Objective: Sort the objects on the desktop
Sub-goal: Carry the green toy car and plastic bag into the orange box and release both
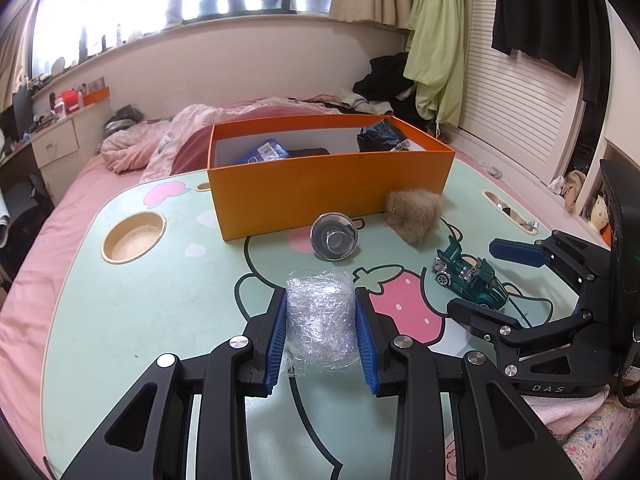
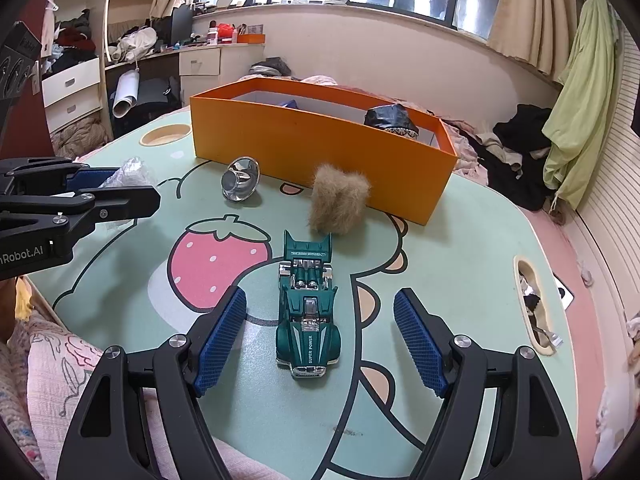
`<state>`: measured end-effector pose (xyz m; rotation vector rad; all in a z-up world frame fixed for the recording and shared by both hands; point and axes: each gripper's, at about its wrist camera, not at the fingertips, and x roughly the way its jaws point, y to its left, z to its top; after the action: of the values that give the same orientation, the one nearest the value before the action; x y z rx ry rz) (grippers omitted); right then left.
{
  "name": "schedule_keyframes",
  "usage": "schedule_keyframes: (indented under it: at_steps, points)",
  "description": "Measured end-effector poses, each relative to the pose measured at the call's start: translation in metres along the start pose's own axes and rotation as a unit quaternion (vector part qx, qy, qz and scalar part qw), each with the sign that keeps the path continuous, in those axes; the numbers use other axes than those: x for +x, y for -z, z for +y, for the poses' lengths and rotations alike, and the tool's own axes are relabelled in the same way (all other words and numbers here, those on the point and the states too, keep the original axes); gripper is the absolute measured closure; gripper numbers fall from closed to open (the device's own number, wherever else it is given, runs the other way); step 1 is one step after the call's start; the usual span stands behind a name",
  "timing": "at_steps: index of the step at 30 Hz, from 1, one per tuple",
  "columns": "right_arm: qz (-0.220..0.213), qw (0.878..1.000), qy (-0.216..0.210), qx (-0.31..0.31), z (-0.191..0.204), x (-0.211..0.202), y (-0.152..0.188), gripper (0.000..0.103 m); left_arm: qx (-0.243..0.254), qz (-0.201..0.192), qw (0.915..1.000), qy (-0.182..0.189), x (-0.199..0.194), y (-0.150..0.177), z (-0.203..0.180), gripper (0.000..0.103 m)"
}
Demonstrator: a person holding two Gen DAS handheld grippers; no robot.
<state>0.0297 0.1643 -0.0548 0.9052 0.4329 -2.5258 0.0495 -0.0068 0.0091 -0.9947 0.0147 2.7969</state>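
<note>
Now the toy car lies on the counter squarely between the spread jaws of the right gripper, neither pad touching it; its long axis runs straight toward the orange box. Dark green body, chrome engine, "SUPER POWER" on the hood. Left gripper, jaws pinching a crinkled clear plastic wad, sits farther from the car.

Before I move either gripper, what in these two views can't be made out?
- Floor of the orange cardboard box: both views, hidden by its near wall.
- Black crumpled item in it: identity unclear, partly hidden.
- Blue packet: print too small.
- Crinkled clear plastic wad: underside hidden, left gripper pads cover its sides.
- Table slot contents: too small.
</note>
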Motion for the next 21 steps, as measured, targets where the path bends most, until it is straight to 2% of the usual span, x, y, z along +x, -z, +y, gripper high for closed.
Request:
schedule_keyframes:
  at_steps: [3,4,5,6,8,21]
  points:
    - [-0.001,1.0,-0.005,-0.001,0.0,0.0,0.0,0.029,0.0,0.0,1.0,0.001,0.0,0.0,0.0,0.072]
    - [-0.002,1.0,-0.017,-0.003,0.0,0.0,0.001,0.043,0.0,0.0,1.0,0.0,0.0,0.0,0.0,0.072]
    - [-0.003,0.999,-0.037,-0.005,0.001,-0.002,0.001,0.066,0.0,0.0,1.0,0.0,0.0,0.0,0.001,0.072]
    - [-0.002,0.999,-0.052,-0.009,0.003,-0.004,0.002,0.072,0.0,-0.001,1.0,0.001,-0.001,0.001,0.001,0.072]
    - [-0.003,0.998,-0.059,-0.023,0.007,-0.006,0.003,0.073,-0.002,-0.002,1.0,0.001,-0.002,0.003,0.002,0.072]
    - [-0.01,0.999,-0.031,-0.043,0.013,-0.007,0.005,0.073,-0.001,-0.002,1.0,0.002,-0.002,0.003,0.002,0.072]
